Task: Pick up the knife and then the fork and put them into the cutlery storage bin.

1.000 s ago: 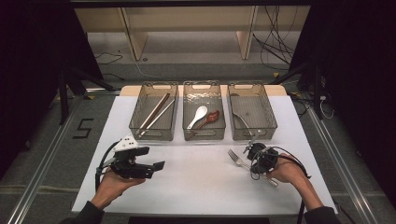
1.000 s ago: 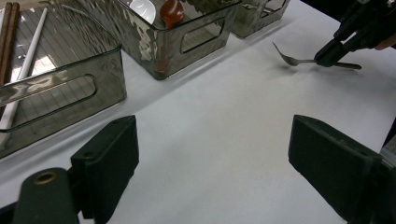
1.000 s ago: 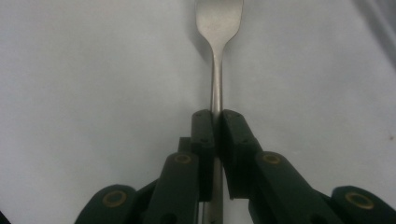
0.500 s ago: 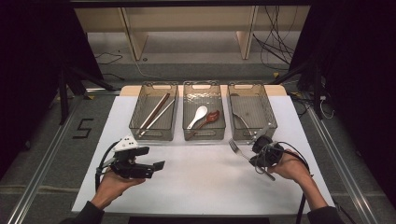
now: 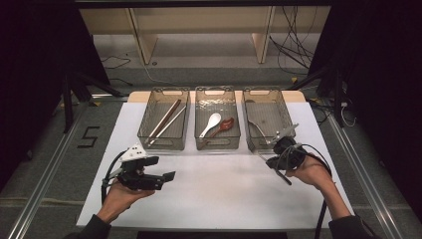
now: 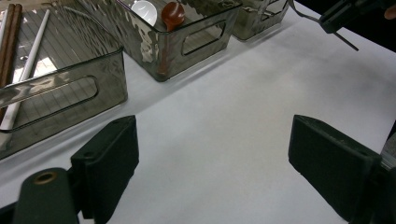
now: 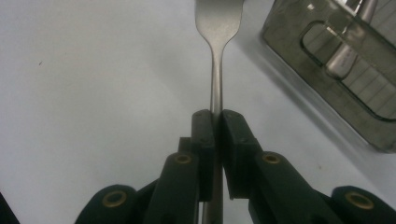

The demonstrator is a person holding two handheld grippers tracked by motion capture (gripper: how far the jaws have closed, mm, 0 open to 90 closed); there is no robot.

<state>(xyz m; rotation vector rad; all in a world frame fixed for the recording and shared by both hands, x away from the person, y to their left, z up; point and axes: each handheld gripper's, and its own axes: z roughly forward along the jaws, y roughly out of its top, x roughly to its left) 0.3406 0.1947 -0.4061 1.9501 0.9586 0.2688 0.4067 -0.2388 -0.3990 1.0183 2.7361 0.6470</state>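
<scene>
My right gripper [image 5: 273, 163] is shut on the neck of a metal fork [image 7: 217, 28], held just above the white table near the front of the right tray [image 5: 263, 142]. The fork's tines point away from the jaws and its handle [image 5: 284, 178] sticks out behind them. In the right gripper view the right gripper [image 7: 217, 122] pinches the fork's thin stem between both pads. My left gripper [image 5: 166, 177] rests low at the front left, jaws wide apart with nothing between them. In its own view the left gripper [image 6: 212, 158] frames bare white table.
Three clear trays stand in a row at the back. The left tray [image 5: 164, 142] holds chopsticks [image 5: 166, 119], the middle tray [image 5: 217, 143] a white spoon [image 5: 211, 122] and a red-brown spoon [image 5: 224, 124]. A metal utensil [image 7: 345, 51] lies in the right tray. White table surface [image 5: 224, 194] lies in front.
My right gripper has lifted with the fork and moved away from the person, closer to the right tray. The left gripper has stayed where it was.
</scene>
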